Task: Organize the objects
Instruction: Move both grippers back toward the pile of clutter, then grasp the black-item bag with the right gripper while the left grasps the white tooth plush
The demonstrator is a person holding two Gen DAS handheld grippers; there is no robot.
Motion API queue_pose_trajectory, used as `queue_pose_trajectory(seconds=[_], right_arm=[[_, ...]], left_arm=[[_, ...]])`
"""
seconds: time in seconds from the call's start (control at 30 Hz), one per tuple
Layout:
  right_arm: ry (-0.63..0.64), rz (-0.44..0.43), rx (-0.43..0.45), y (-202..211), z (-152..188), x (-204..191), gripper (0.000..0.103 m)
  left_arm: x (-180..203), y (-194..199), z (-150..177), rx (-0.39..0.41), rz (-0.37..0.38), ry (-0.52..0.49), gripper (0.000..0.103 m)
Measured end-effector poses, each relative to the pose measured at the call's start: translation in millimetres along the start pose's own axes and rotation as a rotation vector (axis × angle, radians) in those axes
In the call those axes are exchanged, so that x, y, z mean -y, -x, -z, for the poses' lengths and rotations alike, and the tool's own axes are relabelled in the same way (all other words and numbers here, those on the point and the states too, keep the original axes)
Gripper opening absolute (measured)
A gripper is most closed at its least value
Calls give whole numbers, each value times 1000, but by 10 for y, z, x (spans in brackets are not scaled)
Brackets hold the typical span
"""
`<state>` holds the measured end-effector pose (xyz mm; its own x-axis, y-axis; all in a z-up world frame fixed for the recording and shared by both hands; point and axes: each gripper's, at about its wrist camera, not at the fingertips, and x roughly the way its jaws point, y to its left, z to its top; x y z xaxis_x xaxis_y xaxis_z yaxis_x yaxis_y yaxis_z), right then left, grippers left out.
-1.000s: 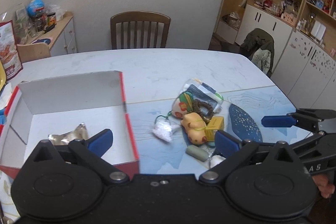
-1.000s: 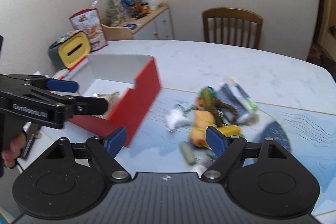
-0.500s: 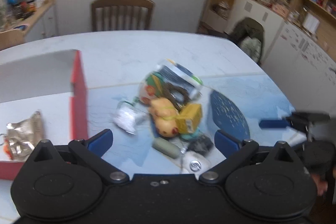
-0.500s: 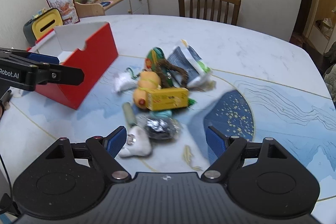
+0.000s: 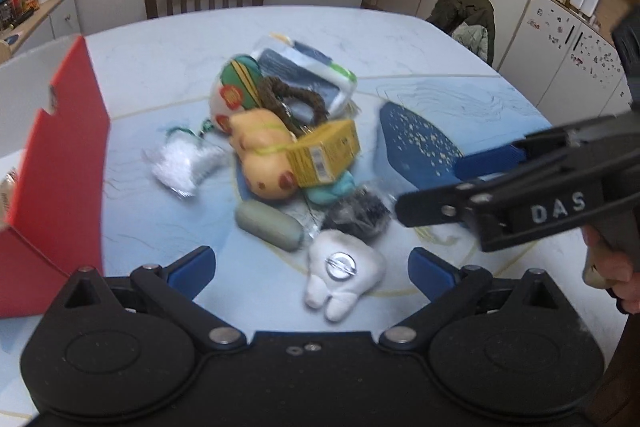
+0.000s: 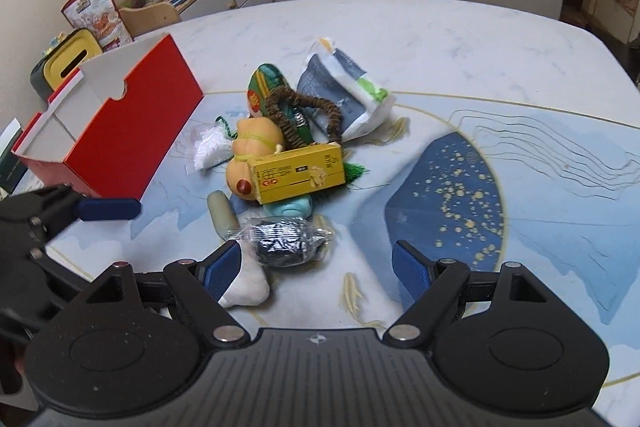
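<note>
— Where are the things?
— Heaped mid-bench, yellow carton on top, right of the red box.
— And the tongs?
— Left tongs and right tongs both spread, empty, above the white tooth plush.

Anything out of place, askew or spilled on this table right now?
Yes: the items sit in one jumbled heap beside the red box. The yellow carton leans tilted on the yellow squeaky toy, with the brown braided loop draped over the green pouch. Nothing looks spilled or damaged.
</note>
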<state>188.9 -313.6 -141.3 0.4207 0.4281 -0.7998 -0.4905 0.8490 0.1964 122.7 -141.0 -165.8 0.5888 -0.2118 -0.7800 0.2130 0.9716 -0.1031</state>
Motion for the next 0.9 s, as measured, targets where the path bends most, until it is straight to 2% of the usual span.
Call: queue_pose_trajectory(seconds=[0.13, 0.23, 0.47, 0.6, 0.73, 0.83, 0.9], right_arm=[[14, -21, -27, -123, -35, -47, 83], [9, -36, -45, -212, -76, -57, 83], [14, -71, -85, -388, -146, -124, 73], [24, -68, -97, -464, -161, -171, 68], [14, -76, -102, -504, -168, -161, 62], [15, -74, -103, -513, -154, -167, 57], [14, -71, -103, -516, -142, -164, 55]], left_arm=[[70, -87, 45, 6, -5, -2, 101], [127, -147, 79, 5, 0, -13, 96], [192, -257, 110, -7, 7, -31, 77], [202, -275, 119, -14, 20, -34, 70], [210, -285, 136, -22, 34, -32, 55], [214, -284, 147, -23, 38, -36, 48], [209, -281, 150, -24, 47, -38, 48]])
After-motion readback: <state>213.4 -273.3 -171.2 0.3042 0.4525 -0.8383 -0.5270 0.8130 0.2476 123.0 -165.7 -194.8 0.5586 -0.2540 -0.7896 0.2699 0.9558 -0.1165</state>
